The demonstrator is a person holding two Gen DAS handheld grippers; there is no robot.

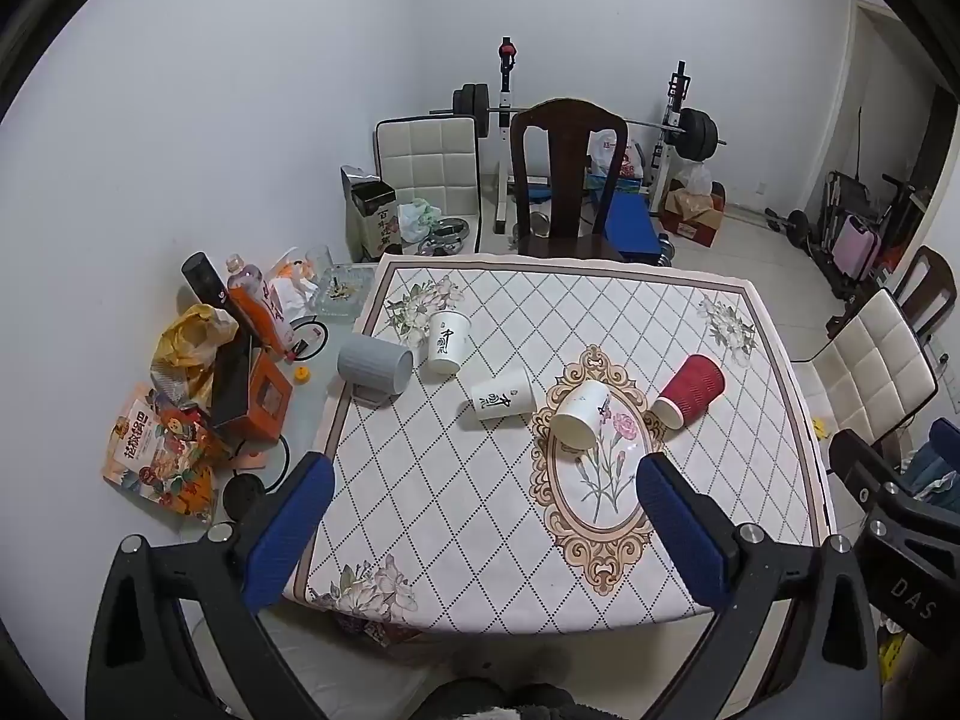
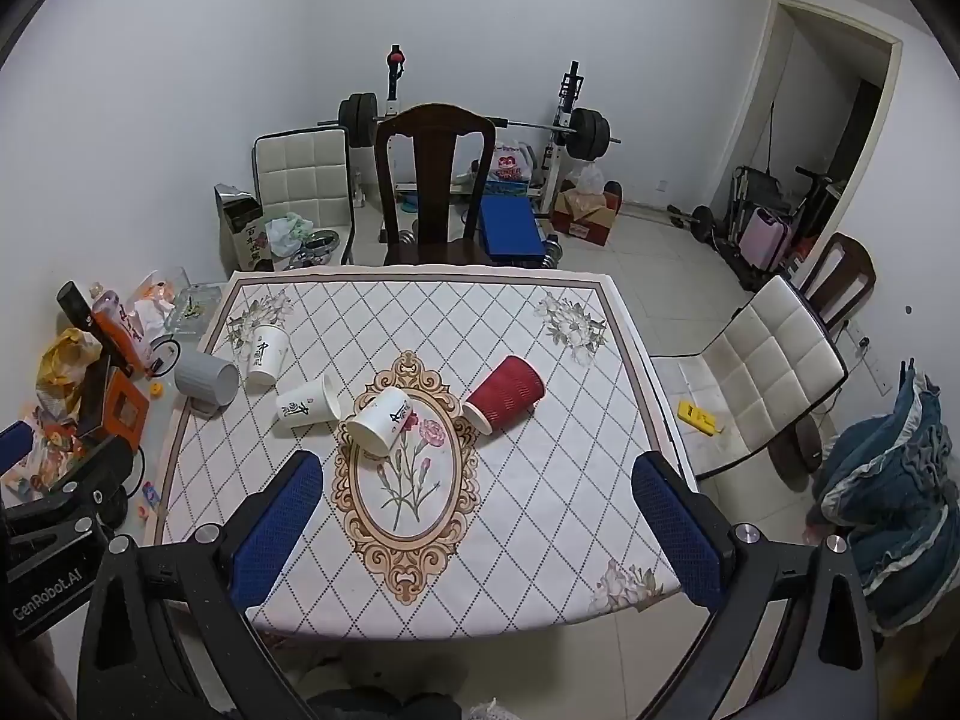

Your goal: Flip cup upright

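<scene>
Patterned tabletop (image 2: 540,540) carrying five cups, red cup (image 2: 505,391) lying on its side right of the centre medallion, three white cups (image 2: 379,420) and grey mug (image 2: 207,381) leftward, left tool (image 1: 486,534) and right tool (image 2: 477,531) both hovering spread wide, grasping nothing

Cups on the table, five in total: three white paper cups (image 2: 266,354) (image 2: 305,405) (image 2: 379,420), one red ribbed cup (image 2: 504,393), one grey mug (image 2: 206,380). Chairs, four: two dark wooden (image 2: 433,180) (image 2: 840,276), two white padded (image 2: 303,180) (image 2: 774,372). Grippers, two: left gripper (image 1: 486,516), right gripper (image 2: 477,516).
</scene>
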